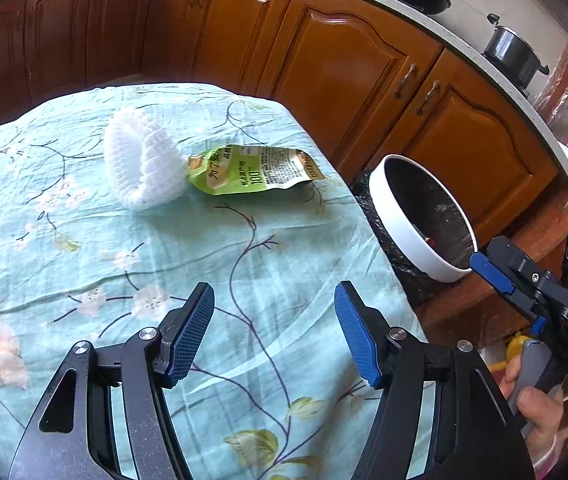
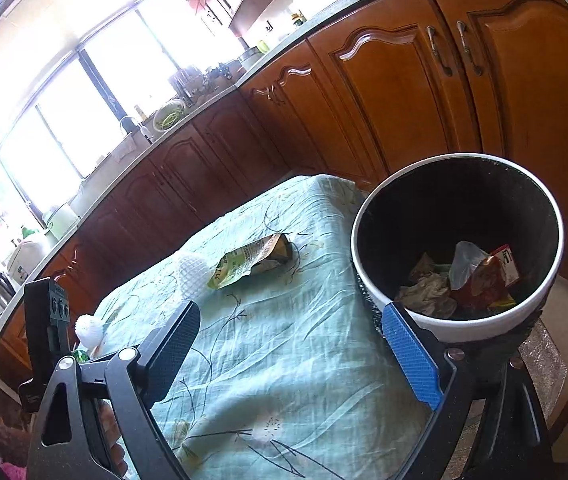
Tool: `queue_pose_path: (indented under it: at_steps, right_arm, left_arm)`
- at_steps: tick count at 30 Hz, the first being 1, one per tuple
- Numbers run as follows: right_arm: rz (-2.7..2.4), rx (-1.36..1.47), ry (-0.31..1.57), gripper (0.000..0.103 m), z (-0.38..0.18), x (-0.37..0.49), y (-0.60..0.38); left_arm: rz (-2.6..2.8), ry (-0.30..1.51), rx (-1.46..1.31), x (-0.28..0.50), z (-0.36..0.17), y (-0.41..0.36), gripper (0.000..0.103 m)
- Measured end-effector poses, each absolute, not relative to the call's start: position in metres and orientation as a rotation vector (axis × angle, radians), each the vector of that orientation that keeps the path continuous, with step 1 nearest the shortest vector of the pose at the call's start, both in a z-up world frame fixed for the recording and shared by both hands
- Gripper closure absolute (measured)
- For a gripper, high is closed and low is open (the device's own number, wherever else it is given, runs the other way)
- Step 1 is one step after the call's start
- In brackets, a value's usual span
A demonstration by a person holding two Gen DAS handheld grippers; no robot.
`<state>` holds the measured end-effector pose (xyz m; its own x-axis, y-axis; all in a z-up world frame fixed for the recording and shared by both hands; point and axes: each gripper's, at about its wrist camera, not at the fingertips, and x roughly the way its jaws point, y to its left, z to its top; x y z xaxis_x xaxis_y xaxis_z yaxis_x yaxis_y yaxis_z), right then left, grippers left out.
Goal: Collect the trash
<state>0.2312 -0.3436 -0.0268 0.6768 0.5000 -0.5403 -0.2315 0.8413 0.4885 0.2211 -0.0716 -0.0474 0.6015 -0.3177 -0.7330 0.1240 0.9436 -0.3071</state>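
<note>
Right now both grippers hang above a cloth-draped surface (image 1: 84, 260), jaws apart on each and nothing between them. Left gripper (image 1: 274, 330) has 2 blue ribbed pads w/ a fine grid texture, mounted on black angular metal links w/ silver pivot screws. Right gripper (image 2: 291, 354) is the same build; in its own view 1 pad reads blue, the other looks dark in shadow. It sits just beside the bin's near rim.

Cloth is thin, pale teal, wrinkled, printed w/ dark curling vines, pinkish blossoms and olive leaves.

2 pcs of trash lie on it, touching each other:
- white foam fruit net (image 1: 140, 160), soft, ribbed mesh, cupped like a bowl on its side
- green snack pouch (image 1: 252, 170), flat crinkly foil/plastic, torn open at 1 end, printed w/ text and "100"

Trash bin (image 2: 367, 280) stands just off the surface's edge: round, white smooth rim, black liner inside. In it lie crumpled paper, a clear plastic scrap and a red wrapper (image 2: 487, 284).

Behind: glossy brown wooden cabinet doors (image 1: 343, 72) w/ arched raised panels and metal handles, under a pale speckled counter carrying a dark lidded pot (image 1: 513, 54).
</note>
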Motion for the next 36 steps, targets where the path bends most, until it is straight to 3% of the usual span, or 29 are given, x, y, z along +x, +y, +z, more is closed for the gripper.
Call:
queue_pose_path:
  at_steps: [13, 25, 27, 30, 32, 33, 34, 36]
  right_arm:
    - [0.481, 0.439, 0.791, 0.009, -0.044, 0.271, -0.297]
    - [0.486, 0.563, 0.879, 0.012, -0.074, 0.349, -0.269]
    - [0.476, 0.594, 0.903, 0.016, -0.083, 0.361, -0.269]
    - [0.461, 0.589, 0.926, 0.039, -0.092, 0.372, -0.266]
    - [0.461, 0.575, 0.943, 0.068, -0.096, 0.373, -0.263]
    - [0.46, 0.565, 0.948, 0.071, -0.097, 0.372, -0.261]
    - [0.46, 0.553, 0.943, 0.075, -0.096, 0.369, -0.26]
    - [0.461, 0.535, 0.928, 0.079, -0.092, 0.36, -0.262]
  left_arm:
    - [-0.166, 0.864, -0.286, 0.229, -0.04, -0.023, 0.039]
    - [-0.07, 0.888, -0.298, 0.295, -0.041, 0.003, 0.038]
    - [-0.064, 0.901, -0.32, 0.308, -0.046, 0.007, 0.038]
    - [-0.053, 0.911, -0.334, 0.321, -0.052, 0.008, 0.039]
    - [-0.052, 0.913, -0.323, 0.324, -0.056, 0.007, 0.042]
    - [-0.058, 0.915, -0.318, 0.326, -0.058, 0.006, 0.047]
    - [-0.064, 0.919, -0.313, 0.326, -0.059, 0.005, 0.063]
    - [-0.066, 0.925, -0.287, 0.325, -0.06, 0.003, 0.077]
